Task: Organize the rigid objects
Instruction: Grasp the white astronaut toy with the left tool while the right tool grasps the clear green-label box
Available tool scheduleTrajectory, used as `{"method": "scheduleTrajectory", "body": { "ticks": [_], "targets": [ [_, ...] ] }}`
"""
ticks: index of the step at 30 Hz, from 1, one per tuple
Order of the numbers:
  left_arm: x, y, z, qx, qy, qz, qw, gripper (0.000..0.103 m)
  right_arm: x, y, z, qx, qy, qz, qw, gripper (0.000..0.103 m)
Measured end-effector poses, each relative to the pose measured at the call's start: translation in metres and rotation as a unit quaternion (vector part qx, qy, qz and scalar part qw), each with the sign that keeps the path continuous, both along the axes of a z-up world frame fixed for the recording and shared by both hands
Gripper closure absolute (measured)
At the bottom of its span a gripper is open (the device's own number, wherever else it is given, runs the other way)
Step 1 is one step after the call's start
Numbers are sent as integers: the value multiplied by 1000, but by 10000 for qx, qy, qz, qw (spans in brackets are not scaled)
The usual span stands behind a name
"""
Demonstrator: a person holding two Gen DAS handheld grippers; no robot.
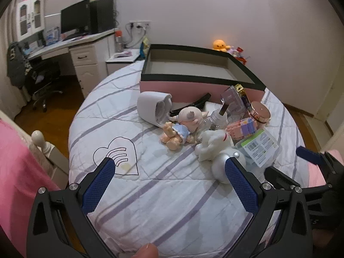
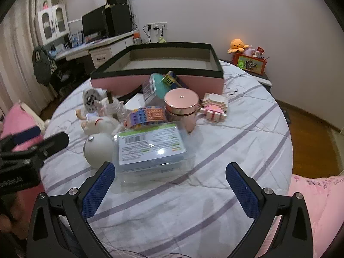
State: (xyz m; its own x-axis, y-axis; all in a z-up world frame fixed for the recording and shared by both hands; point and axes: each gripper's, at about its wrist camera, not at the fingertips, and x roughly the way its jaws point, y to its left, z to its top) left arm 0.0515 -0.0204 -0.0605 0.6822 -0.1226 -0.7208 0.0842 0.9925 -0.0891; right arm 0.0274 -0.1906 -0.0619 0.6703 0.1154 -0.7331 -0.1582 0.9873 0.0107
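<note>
A pile of objects lies on a round bed in front of an empty pink box with a black rim (image 1: 202,77) (image 2: 159,73). In the pile are a clear plastic box with a printed label (image 2: 150,148) (image 1: 259,148), a rose-gold round jar (image 2: 181,105) (image 1: 259,111), a colourful block toy (image 2: 146,117), a pink-white block figure (image 2: 215,106), a grey ball-shaped object (image 2: 97,148), a white plush (image 1: 212,144) and a baby doll (image 1: 182,126). My left gripper (image 1: 169,169) is open and empty above the bedcover, left of the pile. My right gripper (image 2: 171,174) is open, just short of the clear box.
A grey-white roll (image 1: 153,107) lies by the pink box. A desk with a monitor (image 1: 75,19) and an office chair (image 1: 40,79) stand at the far left. A nightstand with an orange plush (image 2: 237,45) is at the back right. Wooden floor surrounds the bed.
</note>
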Motion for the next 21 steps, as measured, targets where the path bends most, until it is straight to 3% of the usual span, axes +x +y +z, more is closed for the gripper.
{"method": "scheduleTrajectory", "body": {
  "ticks": [6, 10, 21],
  "targets": [
    [13, 9, -7, -241, 320, -337, 9986, 0, 21, 17, -18, -330, 265, 92, 9991, 0],
    [19, 5, -8, -236, 386, -482, 9978, 0, 28, 9, -22, 1, 387, 176, 9991, 9],
    [16, -33, -20, -296, 640, -395, 9967, 0, 21, -23, -22, 93, 312, 685, 9971, 9]
  ]
}}
